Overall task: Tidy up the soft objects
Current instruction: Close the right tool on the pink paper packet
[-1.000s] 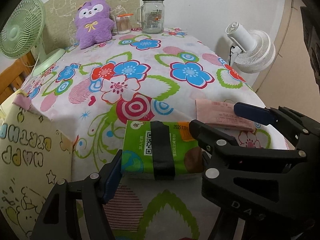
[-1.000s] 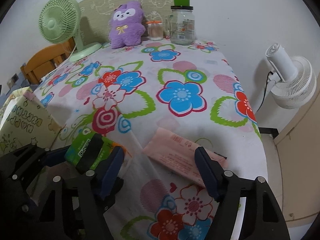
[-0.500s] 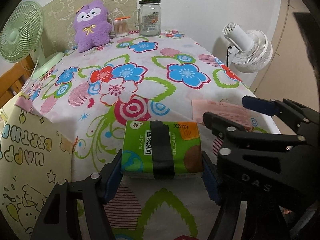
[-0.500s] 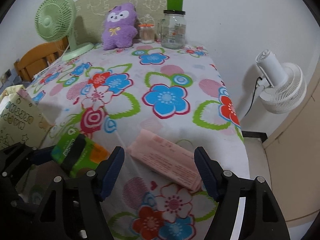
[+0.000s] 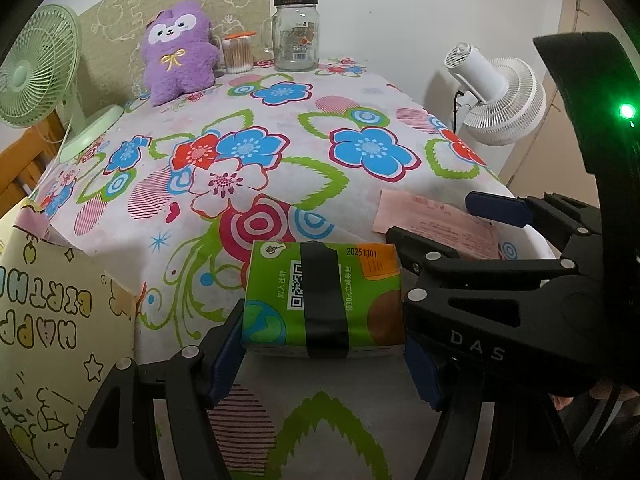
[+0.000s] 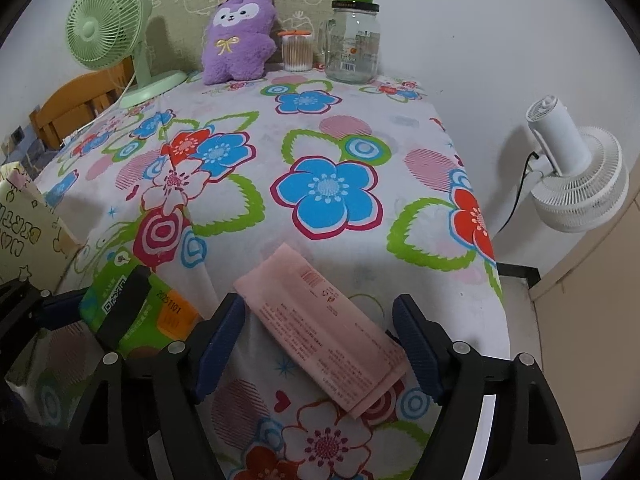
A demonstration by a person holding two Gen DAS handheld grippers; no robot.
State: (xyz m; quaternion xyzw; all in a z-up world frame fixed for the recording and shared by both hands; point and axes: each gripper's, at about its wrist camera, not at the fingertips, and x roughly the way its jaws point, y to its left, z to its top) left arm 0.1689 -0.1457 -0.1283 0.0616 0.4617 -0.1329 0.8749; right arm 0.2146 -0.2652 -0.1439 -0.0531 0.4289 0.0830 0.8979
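A green tissue pack [image 5: 324, 300] with a black band lies at the near edge of the flowered table [image 5: 280, 160]. My left gripper [image 5: 322, 332] is shut on it, a blue pad against each side. Right of it lies a flat pink tissue pack [image 6: 320, 328], set at a slant. My right gripper [image 6: 318, 348] straddles the pink pack; its jaws are opening and the pads stand off the pack. From the right wrist view the green pack [image 6: 132, 312] sits at the lower left. A purple plush toy [image 5: 176, 52] sits at the table's far end.
At the back stand a glass jar [image 5: 296, 36] with a green cup on top and a cotton swab jar [image 5: 238, 52]. A green fan [image 5: 36, 68] stands far left, a white fan [image 6: 576, 176] off the right edge. A yellow birthday bag [image 5: 44, 320] hangs at the near left corner.
My right gripper has come down and forward over the pink pack, which now lies between its fingers, and its jaws have widened a little. The left gripper and green pack have not moved.
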